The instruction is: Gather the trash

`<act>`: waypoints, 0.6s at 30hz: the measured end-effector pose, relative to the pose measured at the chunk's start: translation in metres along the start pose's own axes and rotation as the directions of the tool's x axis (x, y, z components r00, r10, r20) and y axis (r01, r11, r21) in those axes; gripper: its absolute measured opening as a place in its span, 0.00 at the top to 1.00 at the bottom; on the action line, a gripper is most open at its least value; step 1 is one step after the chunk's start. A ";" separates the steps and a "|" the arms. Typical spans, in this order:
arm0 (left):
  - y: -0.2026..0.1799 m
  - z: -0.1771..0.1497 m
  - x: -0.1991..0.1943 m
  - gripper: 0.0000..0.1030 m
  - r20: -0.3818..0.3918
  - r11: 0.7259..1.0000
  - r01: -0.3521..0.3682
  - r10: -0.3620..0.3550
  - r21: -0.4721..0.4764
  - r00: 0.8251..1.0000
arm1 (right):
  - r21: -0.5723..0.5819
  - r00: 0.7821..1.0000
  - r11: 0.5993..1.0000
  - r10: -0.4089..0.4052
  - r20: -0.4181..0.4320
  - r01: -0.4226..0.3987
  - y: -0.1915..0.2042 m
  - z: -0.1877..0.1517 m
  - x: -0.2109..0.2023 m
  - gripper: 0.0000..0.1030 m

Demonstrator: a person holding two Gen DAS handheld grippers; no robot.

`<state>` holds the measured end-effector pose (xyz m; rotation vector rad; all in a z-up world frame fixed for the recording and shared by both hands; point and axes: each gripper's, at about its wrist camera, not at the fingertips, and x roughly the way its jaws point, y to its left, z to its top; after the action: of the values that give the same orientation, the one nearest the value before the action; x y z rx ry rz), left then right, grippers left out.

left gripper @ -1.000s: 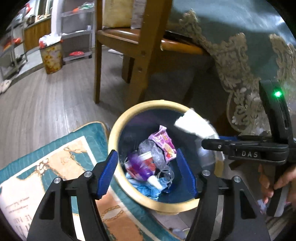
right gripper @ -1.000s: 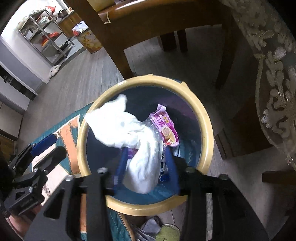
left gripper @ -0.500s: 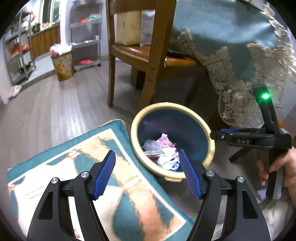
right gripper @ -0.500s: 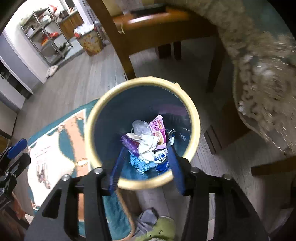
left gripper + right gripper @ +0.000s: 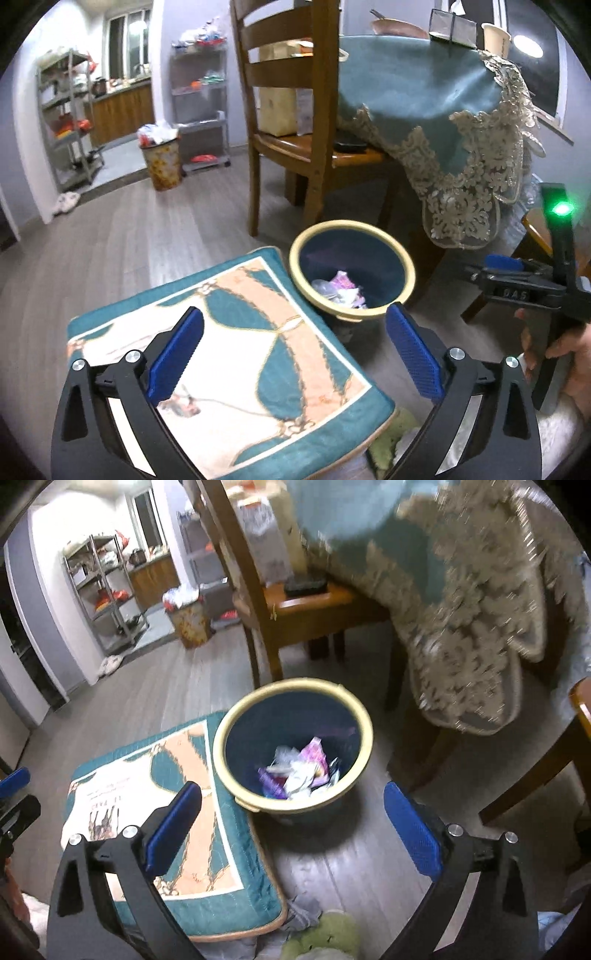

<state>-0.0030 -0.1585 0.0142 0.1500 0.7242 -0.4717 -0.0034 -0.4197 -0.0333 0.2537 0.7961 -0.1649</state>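
The trash bin (image 5: pixel 291 746), part-filled with wrappers (image 5: pixel 299 771), stands on the floor just ahead of the right gripper (image 5: pixel 291 827), the nearer one. The left gripper (image 5: pixel 295 354) sees it ahead-right. Both spread apart, empty; through blur, no loose litter is certain.

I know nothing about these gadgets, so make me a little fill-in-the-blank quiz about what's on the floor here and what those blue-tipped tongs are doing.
1. The trash bin has a rim coloured ____.
2. Both the left tongs and the right tongs are ____, holding nothing.
3. The bin stands on the floor beside a patterned ____.
4. Behind the bin stands a wooden ____, next to the table with the lace-edged tablecloth.

Missing words: yellow; open; cushion; chair
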 end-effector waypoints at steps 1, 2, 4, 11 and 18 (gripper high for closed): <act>0.001 -0.001 -0.002 0.05 0.000 1.000 -0.011 0.011 -0.005 1.000 | -0.003 1.000 1.000 -0.013 0.020 0.013 0.002 -0.002 -0.005 0.06; 0.002 -0.003 -0.005 0.05 0.001 1.000 -0.020 0.020 -0.010 1.000 | -0.002 0.999 1.000 -0.017 0.035 0.017 0.004 -0.004 -0.009 0.06; 0.004 -0.005 -0.009 0.05 0.006 0.999 -0.030 0.030 -0.017 1.000 | 0.000 0.999 1.000 -0.002 0.055 0.002 0.008 -0.008 -0.015 0.06; 0.016 -0.006 -0.011 0.05 0.009 0.995 -0.048 0.049 -0.087 0.999 | -0.065 0.998 0.998 -0.001 0.061 0.005 0.029 -0.013 -0.015 0.06; 0.009 -0.005 -0.010 0.05 0.012 0.994 -0.064 0.065 -0.085 0.998 | -0.060 0.999 0.998 -0.023 0.039 0.025 0.028 -0.015 -0.009 0.06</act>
<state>-0.0080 -0.1462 0.0169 0.0897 0.7212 -0.3792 -0.0133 -0.3882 -0.0323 0.1831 0.7651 -0.1673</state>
